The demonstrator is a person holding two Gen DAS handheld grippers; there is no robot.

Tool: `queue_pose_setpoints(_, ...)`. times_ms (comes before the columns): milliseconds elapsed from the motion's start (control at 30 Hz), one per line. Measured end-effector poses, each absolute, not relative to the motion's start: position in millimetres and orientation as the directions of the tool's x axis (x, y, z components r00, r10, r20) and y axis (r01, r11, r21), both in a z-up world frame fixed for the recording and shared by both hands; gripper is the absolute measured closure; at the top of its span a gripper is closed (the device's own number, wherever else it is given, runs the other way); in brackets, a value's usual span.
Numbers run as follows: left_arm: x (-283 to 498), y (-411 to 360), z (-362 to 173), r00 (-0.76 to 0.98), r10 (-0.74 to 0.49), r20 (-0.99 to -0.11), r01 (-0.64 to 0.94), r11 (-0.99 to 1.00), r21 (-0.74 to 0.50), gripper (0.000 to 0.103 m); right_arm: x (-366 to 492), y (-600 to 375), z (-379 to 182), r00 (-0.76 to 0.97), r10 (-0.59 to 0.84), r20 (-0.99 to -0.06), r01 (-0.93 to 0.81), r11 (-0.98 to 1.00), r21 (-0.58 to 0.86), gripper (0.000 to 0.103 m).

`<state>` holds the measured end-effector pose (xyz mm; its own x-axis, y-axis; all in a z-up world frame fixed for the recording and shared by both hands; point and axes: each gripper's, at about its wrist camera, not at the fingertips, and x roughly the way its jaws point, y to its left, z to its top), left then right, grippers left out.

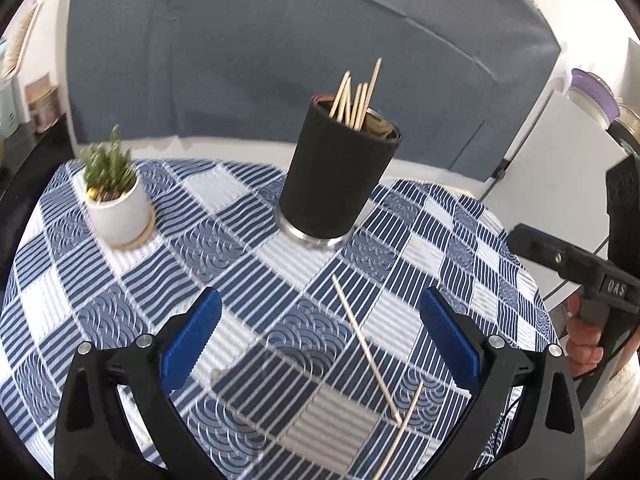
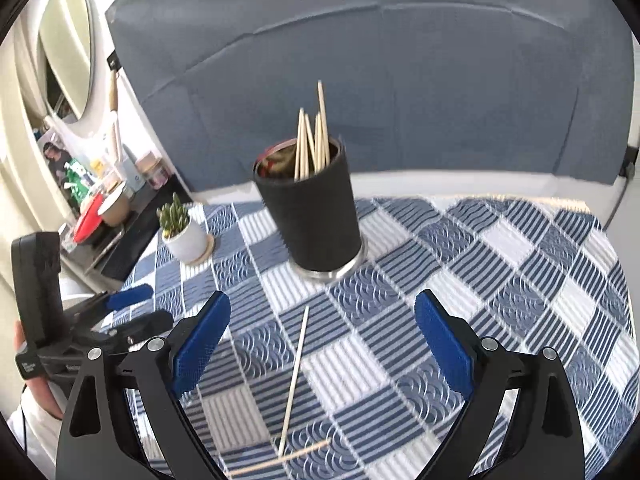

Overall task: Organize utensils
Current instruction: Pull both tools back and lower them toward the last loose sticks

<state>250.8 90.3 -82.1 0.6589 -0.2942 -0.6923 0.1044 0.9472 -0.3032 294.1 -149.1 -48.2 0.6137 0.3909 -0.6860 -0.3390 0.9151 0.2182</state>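
A black cup (image 1: 332,184) holding several wooden chopsticks stands upright on the blue-and-white checked tablecloth (image 1: 224,184), ahead of both grippers. Two loose chopsticks lie crossed on the cloth. The long chopstick (image 1: 366,346) lies between my left gripper's (image 1: 320,298) open fingers, and the short chopstick (image 1: 412,402) lies nearer its right finger. In the right wrist view the cup (image 2: 316,216) is ahead, and the long chopstick (image 2: 295,376) runs between my right gripper's (image 2: 323,300) open fingers. The other chopstick (image 2: 296,453) lies across its near end. Neither gripper holds anything.
A small plant in a white pot (image 1: 120,212) stands on the cloth to the cup's left. A blue-grey sofa (image 1: 280,60) runs behind the round table. A cluttered shelf (image 2: 100,196) and an oval mirror (image 2: 68,48) are at the far left. A hand (image 1: 584,344) grips the right gripper's handle.
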Motion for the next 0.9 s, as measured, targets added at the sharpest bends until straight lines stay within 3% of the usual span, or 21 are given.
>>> queue_pose_setpoints(400,249,85,-96,0.568,-0.292,-0.769,0.126,0.955,-0.269,0.006,257,-146,-87,0.553,0.352,-0.756,-0.27,0.933,0.237,0.013)
queue_pose_setpoints(900,320,69,-132,0.328,-0.409,-0.852,0.347,0.89,-0.294,0.006,212,-112,-163,0.446,0.236,-0.863,-0.028,0.968,0.25,0.014)
